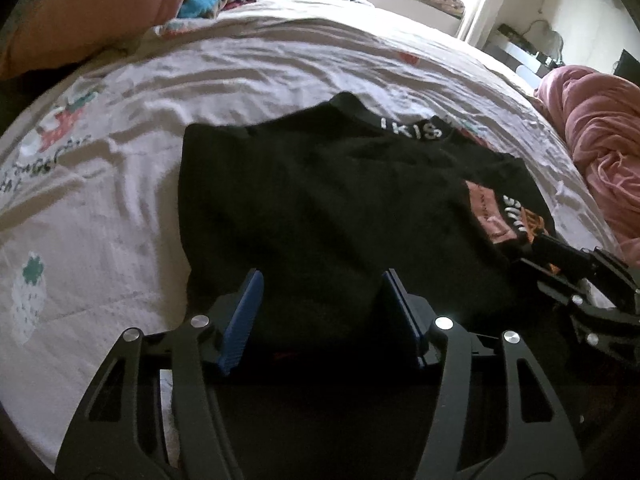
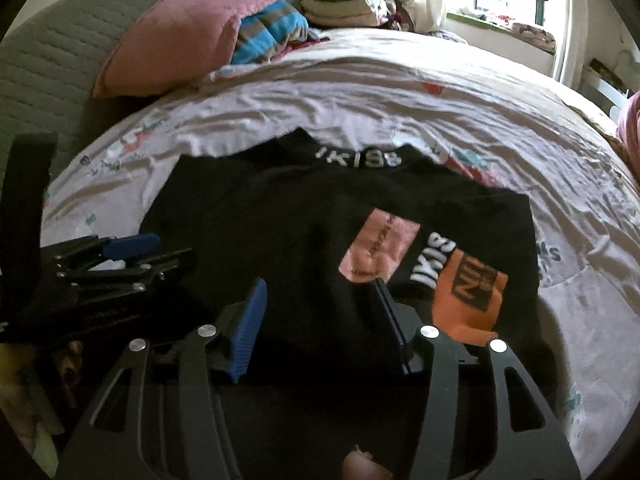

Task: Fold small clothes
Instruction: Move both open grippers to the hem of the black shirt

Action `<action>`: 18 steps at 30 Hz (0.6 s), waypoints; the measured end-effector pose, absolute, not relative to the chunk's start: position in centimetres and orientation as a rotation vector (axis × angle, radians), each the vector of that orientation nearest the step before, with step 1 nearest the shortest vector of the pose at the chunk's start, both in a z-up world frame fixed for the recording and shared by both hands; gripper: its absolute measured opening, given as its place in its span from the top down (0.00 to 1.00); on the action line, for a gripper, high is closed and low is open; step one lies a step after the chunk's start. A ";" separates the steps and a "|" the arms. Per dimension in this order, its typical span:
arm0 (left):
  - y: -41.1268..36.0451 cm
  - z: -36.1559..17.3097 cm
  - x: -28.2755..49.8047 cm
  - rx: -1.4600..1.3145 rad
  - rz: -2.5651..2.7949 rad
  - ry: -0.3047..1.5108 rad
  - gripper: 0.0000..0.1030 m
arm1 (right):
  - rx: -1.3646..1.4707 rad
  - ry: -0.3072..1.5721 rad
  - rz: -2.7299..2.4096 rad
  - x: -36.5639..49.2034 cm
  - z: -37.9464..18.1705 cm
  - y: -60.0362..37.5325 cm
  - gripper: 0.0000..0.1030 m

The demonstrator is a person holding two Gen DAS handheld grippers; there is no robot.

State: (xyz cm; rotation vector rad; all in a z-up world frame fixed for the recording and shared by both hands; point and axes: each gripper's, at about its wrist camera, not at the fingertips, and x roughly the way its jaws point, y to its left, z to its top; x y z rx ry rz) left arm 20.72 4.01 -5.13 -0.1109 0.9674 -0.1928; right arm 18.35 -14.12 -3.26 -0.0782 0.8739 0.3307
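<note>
A small black top (image 1: 332, 200) with white collar lettering lies flat on the bed, its sides folded in; it also shows in the right wrist view (image 2: 288, 220) with pink and orange patches (image 2: 468, 296). My left gripper (image 1: 320, 300) is open, its blue pads (image 1: 244, 320) standing either side of the garment's near hem. My right gripper (image 2: 320, 312) is open over the near hem too, to the right of the left one. The right gripper shows at the edge of the left wrist view (image 1: 576, 280); the left gripper shows in the right wrist view (image 2: 120, 256).
The white printed bedsheet (image 1: 200, 72) spreads around the top. A pink pillow (image 2: 176, 36) and a striped blue cloth (image 2: 268, 28) lie at the headboard, with stacked folded clothes (image 2: 340, 4) behind. A bunched pink blanket (image 1: 600, 140) lies on the right.
</note>
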 end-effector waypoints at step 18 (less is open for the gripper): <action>4.2 -5.3 20.5 -0.131 -0.192 0.962 0.48 | -0.010 0.948 0.268 18.4 -5.2 -16.6 0.42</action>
